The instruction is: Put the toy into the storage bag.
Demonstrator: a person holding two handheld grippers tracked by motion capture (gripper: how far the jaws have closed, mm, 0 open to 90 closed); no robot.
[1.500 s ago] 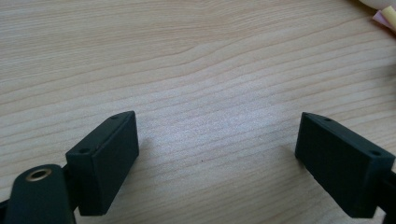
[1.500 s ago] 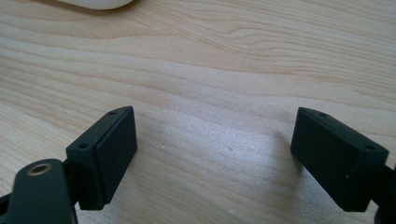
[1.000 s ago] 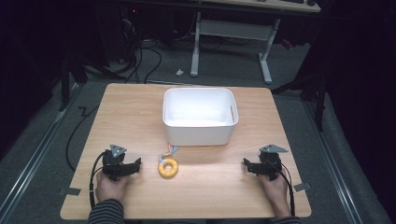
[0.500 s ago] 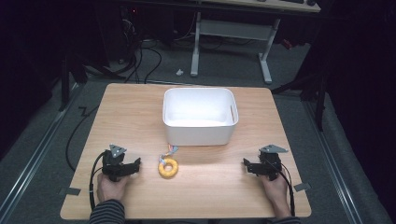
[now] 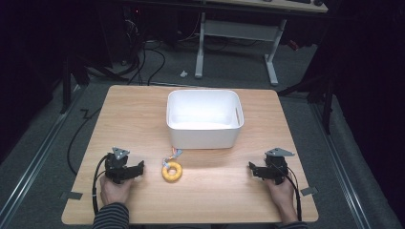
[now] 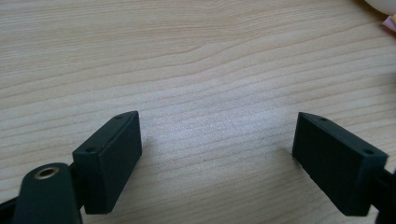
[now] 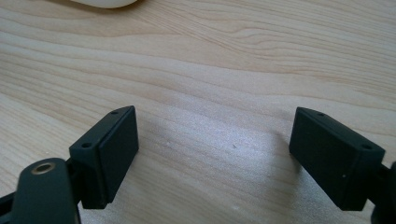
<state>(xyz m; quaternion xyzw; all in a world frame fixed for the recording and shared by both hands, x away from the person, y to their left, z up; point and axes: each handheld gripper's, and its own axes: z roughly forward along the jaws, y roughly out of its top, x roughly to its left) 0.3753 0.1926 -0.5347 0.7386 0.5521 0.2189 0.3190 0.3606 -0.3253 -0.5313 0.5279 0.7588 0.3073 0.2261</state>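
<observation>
Left tongs [image 5: 136,170]: at the near left of the desk [image 5: 133,109], held by a hand [image 5: 113,191], spread wide over bare wood, holding nothing.
Right tongs [image 5: 254,171]: at the near right, held by the other hand [image 5: 282,198], also spread wide and empty.
Ring [image 5: 172,171]: a yellow doughnut-shaped ring lying flat between the two tongs, nearer the left ones, with a small multicoloured tag at its far edge.
Bin [image 5: 204,138]: a white, rounded rectangular bin just beyond the ring, at mid-desk.
</observation>
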